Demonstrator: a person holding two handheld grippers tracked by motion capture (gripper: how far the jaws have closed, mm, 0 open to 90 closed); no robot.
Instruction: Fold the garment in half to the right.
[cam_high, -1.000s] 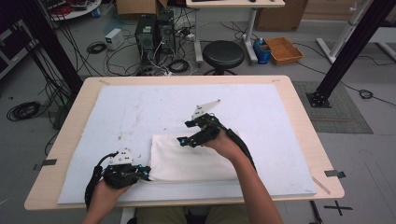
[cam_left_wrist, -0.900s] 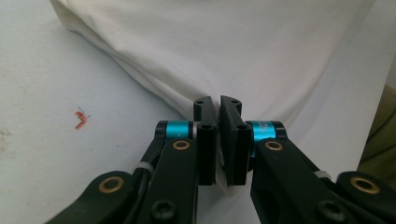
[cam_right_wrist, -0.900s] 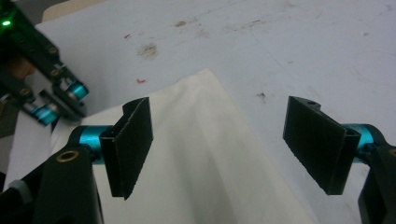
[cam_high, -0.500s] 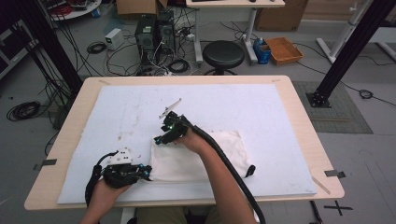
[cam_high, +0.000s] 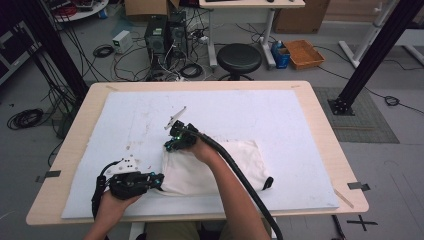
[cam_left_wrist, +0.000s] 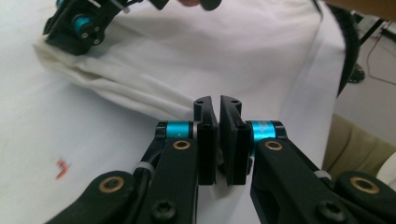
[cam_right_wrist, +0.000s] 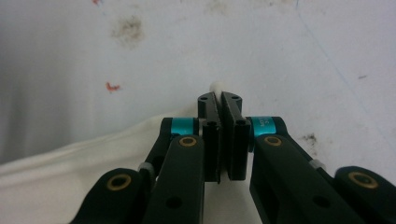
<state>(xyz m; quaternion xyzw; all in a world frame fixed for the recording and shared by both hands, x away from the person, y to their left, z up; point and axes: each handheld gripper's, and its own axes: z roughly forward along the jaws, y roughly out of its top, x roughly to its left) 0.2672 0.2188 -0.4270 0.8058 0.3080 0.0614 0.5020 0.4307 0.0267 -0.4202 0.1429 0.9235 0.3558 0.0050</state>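
Note:
A white cloth (cam_high: 220, 165) lies flat on the white mat (cam_high: 280, 115), near the table's front edge. My left gripper (cam_high: 159, 180) lies at the cloth's front left corner, its jaws shut on the cloth edge (cam_left_wrist: 154, 100). My right gripper (cam_high: 169, 146) is at the cloth's far left corner. Its jaws have just been closing and now pinch that corner. In the right gripper view a small tuft of cloth (cam_right_wrist: 215, 86) sticks out past the right gripper (cam_right_wrist: 219, 100). The left gripper view shows the left gripper (cam_left_wrist: 218, 105) shut, with the right gripper (cam_left_wrist: 77, 25) beyond it on the cloth (cam_left_wrist: 224, 56).
The mat carries small red marks (cam_right_wrist: 112, 87) and brown stains (cam_right_wrist: 127, 29). A black strap end (cam_high: 268, 183) lies at the cloth's front right. Beyond the table stand a black stool (cam_high: 239, 57), computer towers (cam_high: 157, 37) with cables, and an orange box (cam_high: 305, 53).
My right gripper moved left along the cloth's far edge to its left corner and went from open to shut on it. The left gripper stayed in place.

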